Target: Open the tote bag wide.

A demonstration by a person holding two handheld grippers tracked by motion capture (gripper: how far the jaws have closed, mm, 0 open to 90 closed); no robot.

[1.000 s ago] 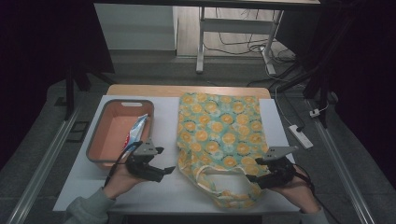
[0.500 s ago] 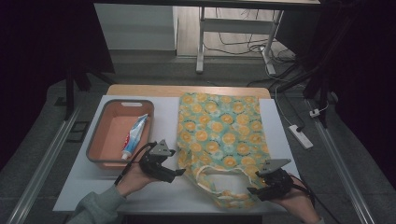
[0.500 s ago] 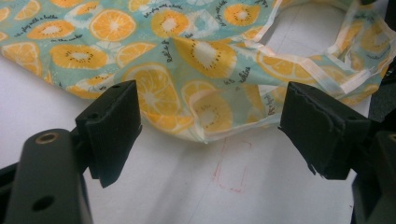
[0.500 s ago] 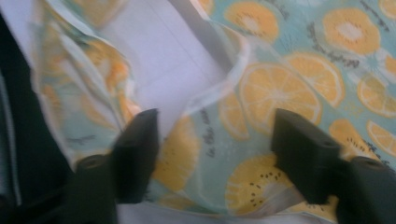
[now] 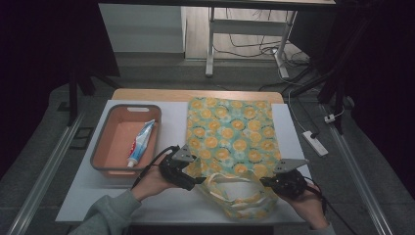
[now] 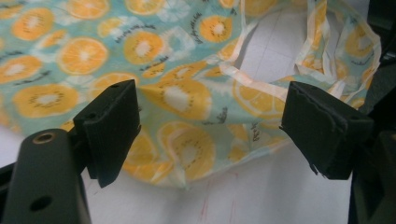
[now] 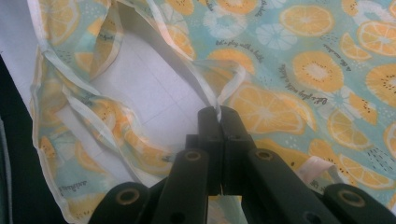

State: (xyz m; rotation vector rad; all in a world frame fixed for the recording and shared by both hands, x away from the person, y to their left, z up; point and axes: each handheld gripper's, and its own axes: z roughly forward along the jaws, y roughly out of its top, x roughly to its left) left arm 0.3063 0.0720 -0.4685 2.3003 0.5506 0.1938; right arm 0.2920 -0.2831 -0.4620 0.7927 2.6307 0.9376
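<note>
A tote bag (image 5: 230, 137) printed with orange slices lies flat on the white table, its mouth and handles toward me. My left gripper (image 5: 197, 179) stands open at the mouth's left corner. In the left gripper view its jaws (image 6: 210, 126) straddle the bag's cloth (image 6: 116, 46) without pressing on it. My right gripper (image 5: 265, 182) sits at the mouth's right side. Its jaws have just been closing, and in the right gripper view the gripper (image 7: 218, 116) is shut on the pale hem of the bag (image 7: 303, 70).
An orange basket (image 5: 105, 147) stands at the left of the table with a toothpaste tube (image 5: 141, 142) lying in it. A white power strip (image 5: 313, 143) lies on the floor off the right edge. The table's front edge is close behind both hands.
My left gripper has moved right, from beside the basket to the bag's left corner. The right gripper's jaws have gone from wide open to shut on the bag's hem.
</note>
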